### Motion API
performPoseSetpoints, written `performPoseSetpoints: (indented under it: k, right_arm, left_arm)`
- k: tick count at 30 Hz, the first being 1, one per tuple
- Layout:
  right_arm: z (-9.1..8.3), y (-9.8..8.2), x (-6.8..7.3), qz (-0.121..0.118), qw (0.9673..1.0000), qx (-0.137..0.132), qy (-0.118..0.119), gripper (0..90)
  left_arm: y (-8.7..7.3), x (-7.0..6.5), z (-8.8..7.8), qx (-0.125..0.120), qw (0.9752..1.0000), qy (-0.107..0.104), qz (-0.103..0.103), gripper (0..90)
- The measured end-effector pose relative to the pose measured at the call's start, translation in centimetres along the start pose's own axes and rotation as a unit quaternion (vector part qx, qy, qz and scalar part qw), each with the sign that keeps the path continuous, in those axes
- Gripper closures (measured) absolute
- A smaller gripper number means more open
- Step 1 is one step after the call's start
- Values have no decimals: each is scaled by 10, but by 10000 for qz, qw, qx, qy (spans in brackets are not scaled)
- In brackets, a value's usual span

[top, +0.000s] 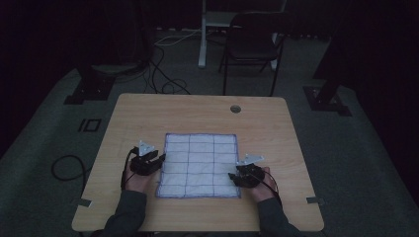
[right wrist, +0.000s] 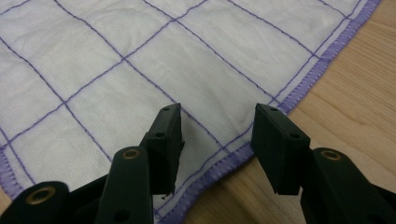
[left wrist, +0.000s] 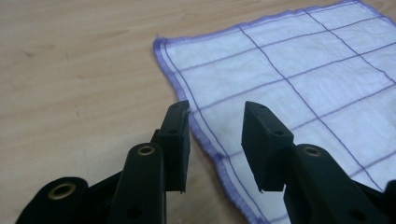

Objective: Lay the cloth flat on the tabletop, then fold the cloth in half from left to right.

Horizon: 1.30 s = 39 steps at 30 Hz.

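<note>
Looking down, I see a wooden bench (top: 148,113) in a dim, carpeted room, checked cloth (top: 200,165) flat at its middle; left gripper (top: 157,160) and right gripper (top: 234,177) gape empty over opposite edges.

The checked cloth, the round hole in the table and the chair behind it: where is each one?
checked cloth (top: 198,165), high view, middle of the white fabric.
round hole (top: 235,108), high view, centre of the opening near the table's far edge.
chair (top: 251,51), high view, on the dark seat.
</note>
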State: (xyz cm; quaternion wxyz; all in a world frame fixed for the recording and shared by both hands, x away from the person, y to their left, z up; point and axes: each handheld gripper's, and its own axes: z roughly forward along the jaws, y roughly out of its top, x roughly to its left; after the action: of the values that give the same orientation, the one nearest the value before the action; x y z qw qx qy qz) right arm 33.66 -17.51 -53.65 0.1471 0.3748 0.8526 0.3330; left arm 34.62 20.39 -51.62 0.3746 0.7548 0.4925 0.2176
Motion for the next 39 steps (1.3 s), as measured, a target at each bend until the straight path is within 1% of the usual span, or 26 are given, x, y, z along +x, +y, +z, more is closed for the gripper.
performPoseSetpoints:
  k: [3,7,13,17,20,23,26,28,29,30,33,35,36,39]
  right_arm:
    - [0,0,-1,15,10000,-9,0,531]
    - [0,-1,-2,19,10000,-18,-5,532]
    - [0,-1,-2,12,10000,-45,-8,532]
    - [0,-2,-2,20,10000,-74,-16,531]
    - [0,-2,-2,23,10000,-90,-15,531]
    - [0,-3,-2,22,9999,-104,-17,531]
    - [0,-3,-2,12,9999,-118,-14,531]
    - [0,-3,-2,13,9999,-119,-13,531]
    - [0,-3,-2,16,9999,-115,-9,531]
    - [0,-3,-2,15,9999,-120,-5,531]
    - [0,-4,-1,23,9999,-137,-9,531]
    - [0,-4,-1,25,9999,-139,-19,530]
    - [0,-4,-1,27,9999,-143,-22,530]
    - [0,-4,-1,29,9999,-148,-29,529]
  left_arm:
    - [-6,-1,1,71,9999,-58,-80,610]
    - [-10,-2,2,140,9998,-17,-134,601]
    - [-11,-6,3,155,9998,35,-146,573]
    - [-12,-5,5,185,9996,51,-195,569]
    - [-13,-3,8,204,9994,24,-271,568]
    - [-15,-2,11,266,9990,64,-349,568]
    - [-15,-3,14,314,9989,88,-333,568]
    - [-15,-3,15,354,9988,72,-335,567]
    - [-15,-4,16,349,9986,-3,-391,567]
    - [-15,-5,17,359,9986,-42,-386,567]
    - [-15,-10,20,408,9989,16,-242,561]
    - [-14,-13,21,408,9989,39,-224,557]
    - [-14,-15,21,407,9989,92,-195,555]
    - [-15,-19,21,389,9991,62,-181,560]
